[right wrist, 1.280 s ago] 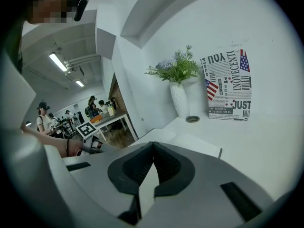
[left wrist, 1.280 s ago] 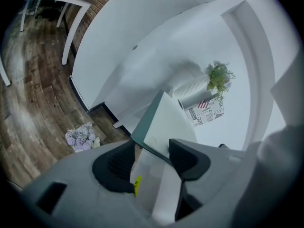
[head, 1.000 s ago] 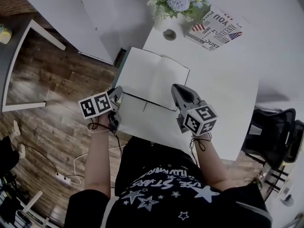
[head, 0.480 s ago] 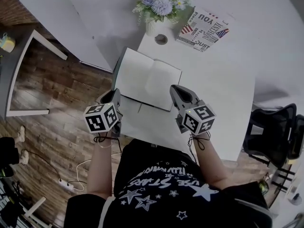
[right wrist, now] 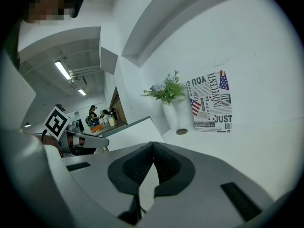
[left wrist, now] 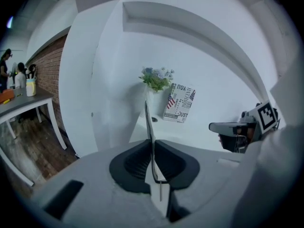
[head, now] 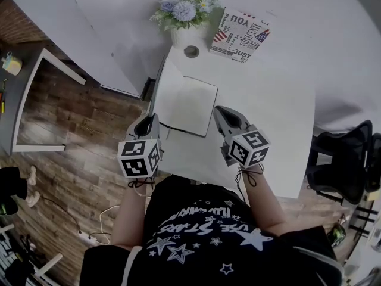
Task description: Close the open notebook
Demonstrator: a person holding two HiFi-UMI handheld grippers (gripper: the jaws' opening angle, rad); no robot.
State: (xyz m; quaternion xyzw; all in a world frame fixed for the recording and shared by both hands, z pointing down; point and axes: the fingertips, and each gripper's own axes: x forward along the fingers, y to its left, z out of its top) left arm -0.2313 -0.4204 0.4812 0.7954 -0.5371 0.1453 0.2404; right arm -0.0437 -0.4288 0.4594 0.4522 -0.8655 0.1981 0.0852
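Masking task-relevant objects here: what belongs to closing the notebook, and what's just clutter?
Job:
notebook, left cover standing upright
left gripper, jaws just closed onto that cover
right gripper, shut, empty

Lying about:
flower vase
printed sign
round disc
black chair

White table (head: 271,115), white wall (right wrist: 266,56), dark wood plank floor (head: 77,118), brick wall (left wrist: 47,72), black chair (head: 345,159), ceiling strip lights (right wrist: 62,70).

Figure: diffuse indoor lighting; fisheye optics in both gripper views.

Head view: bright, even and sharp, with only faint shadows on the white table (head: 274,118); the pale notebook (head: 187,103) barely contrasts with it. Gripper views: strong barrel distortion, black vignetted corners, soft nearest foreground. Ceiling strip lights (right wrist: 62,70) glare in the right one.
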